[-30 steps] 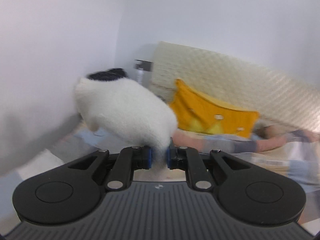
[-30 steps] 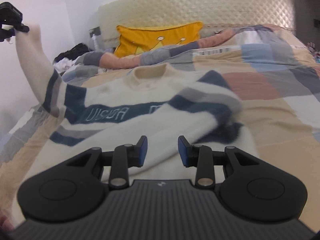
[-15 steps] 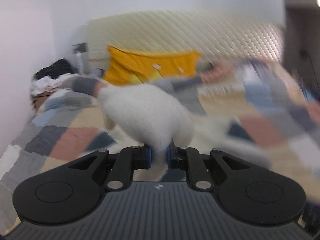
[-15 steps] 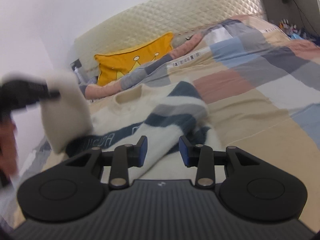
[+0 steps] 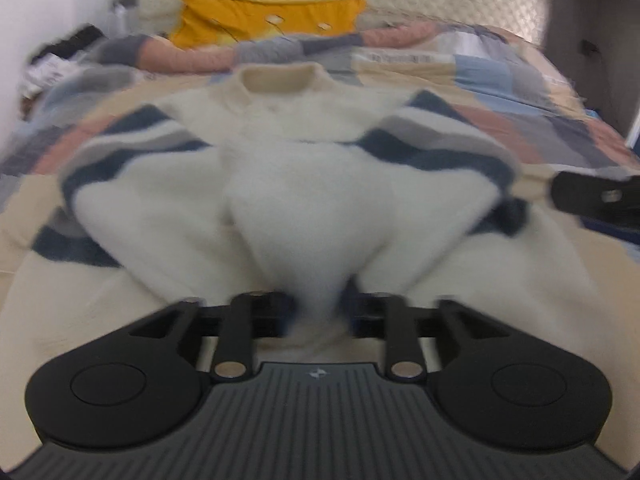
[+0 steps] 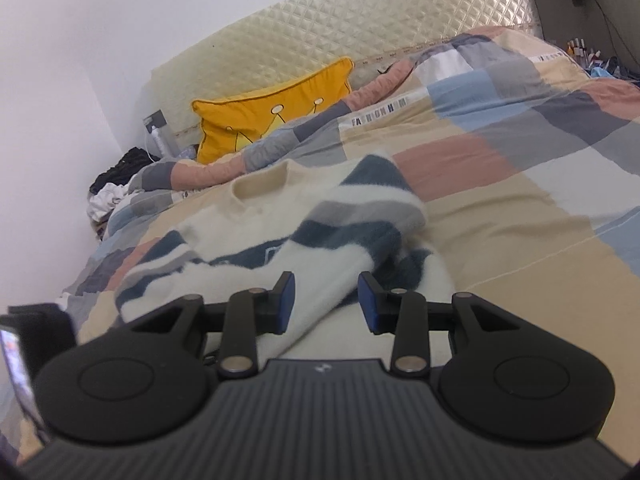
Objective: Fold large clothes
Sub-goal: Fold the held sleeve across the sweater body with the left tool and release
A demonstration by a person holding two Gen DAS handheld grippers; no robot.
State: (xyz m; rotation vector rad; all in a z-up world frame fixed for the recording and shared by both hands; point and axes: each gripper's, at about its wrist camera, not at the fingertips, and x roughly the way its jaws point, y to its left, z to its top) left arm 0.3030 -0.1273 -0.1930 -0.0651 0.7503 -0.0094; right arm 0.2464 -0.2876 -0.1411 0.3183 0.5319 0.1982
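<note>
Both tools are matte black: each gripper has blue pads, silver pivot screws, round side discs and a ribbed grey base plate.

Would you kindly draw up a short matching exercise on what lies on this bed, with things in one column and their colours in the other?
Things:
1. cushion
2. sweater collar
3. headboard
4. right gripper pads

Colours:
A. blue
B. plain cream knit
C. yellow with a crown outline
D. pale quilted diamond pattern

Pairs: 1-C, 2-B, 3-D, 4-A
</note>
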